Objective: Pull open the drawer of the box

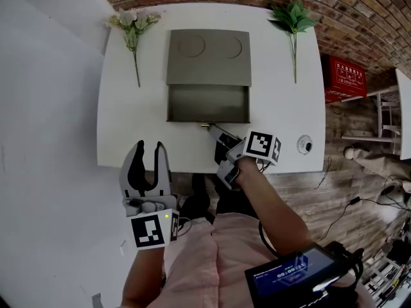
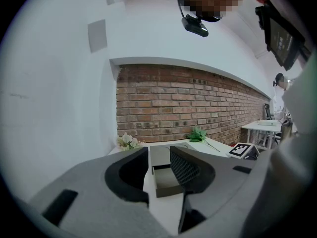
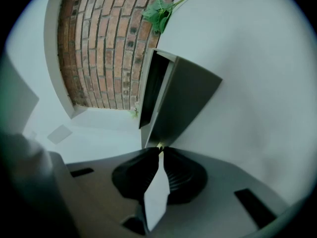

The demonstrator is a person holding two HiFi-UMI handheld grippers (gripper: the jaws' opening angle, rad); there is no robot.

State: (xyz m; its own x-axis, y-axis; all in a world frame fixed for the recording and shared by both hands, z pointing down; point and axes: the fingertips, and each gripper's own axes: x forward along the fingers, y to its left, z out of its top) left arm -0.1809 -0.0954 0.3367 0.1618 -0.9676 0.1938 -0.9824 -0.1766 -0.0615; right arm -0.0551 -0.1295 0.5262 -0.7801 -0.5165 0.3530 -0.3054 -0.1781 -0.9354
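Drawer (image 1: 208,103) open, right tool (image 1: 214,133) pinching its handle (image 1: 205,126), bare table (image 1: 128,140) before it.

brick wall (image 1: 366,18) | white side wall (image 2: 49,108) | white table (image 1: 276,108) | wooden floor (image 1: 302,191)

Soft even light, faint shadows, fisheye-warped edges, dark vignetted corners

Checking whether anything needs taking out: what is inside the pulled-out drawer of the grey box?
Only the bare floor of the grey pulled-out drawer shows; nothing lies there. Whatever part sits under the flat grey box is covered.
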